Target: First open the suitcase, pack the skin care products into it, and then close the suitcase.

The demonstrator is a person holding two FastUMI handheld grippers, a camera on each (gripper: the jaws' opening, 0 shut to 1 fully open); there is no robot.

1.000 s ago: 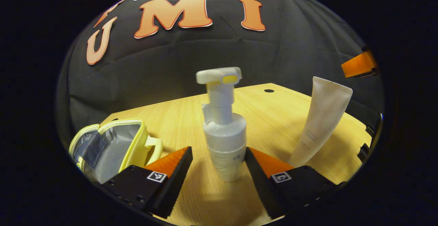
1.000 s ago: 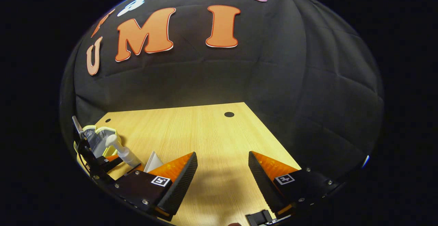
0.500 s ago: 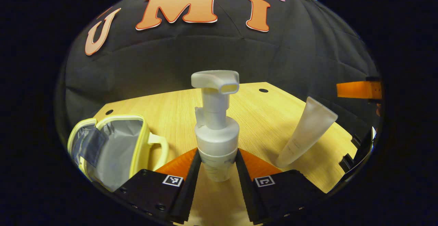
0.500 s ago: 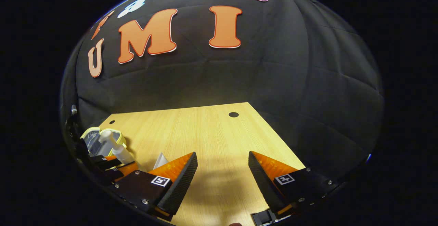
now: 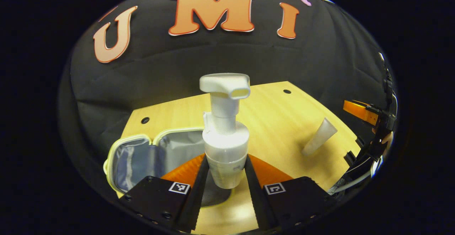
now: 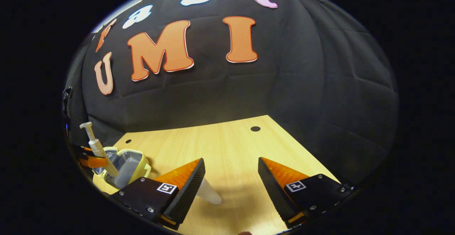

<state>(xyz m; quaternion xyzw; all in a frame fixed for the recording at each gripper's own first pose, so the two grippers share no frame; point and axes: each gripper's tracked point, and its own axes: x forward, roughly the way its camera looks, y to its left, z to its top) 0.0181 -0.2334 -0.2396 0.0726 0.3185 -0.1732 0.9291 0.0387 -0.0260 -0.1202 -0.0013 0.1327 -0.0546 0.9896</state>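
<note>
1. The left gripper (image 5: 223,178) holds a white pump bottle (image 5: 224,135) upright, its two fingers pressed against the lower part of the bottle from both sides.
2. In the left gripper view the bottle is lifted above the open suitcase (image 5: 142,155), a small yellow-edged case with grey lining that lies spread open on the wooden bench (image 5: 277,121).
3. In the right gripper view the same bottle (image 6: 96,146) appears at the far left, tilted, with its base over the open suitcase (image 6: 133,164).
4. A pale tube (image 5: 319,137) lies on the bench well apart from the suitcase, off to the right in the left gripper view.
5. The right gripper (image 6: 231,178) hovers low over the bench with its fingers spread wide and nothing between them.
6. The tube (image 6: 209,194) lies just behind the right gripper's left finger, partly hidden by it.
</note>
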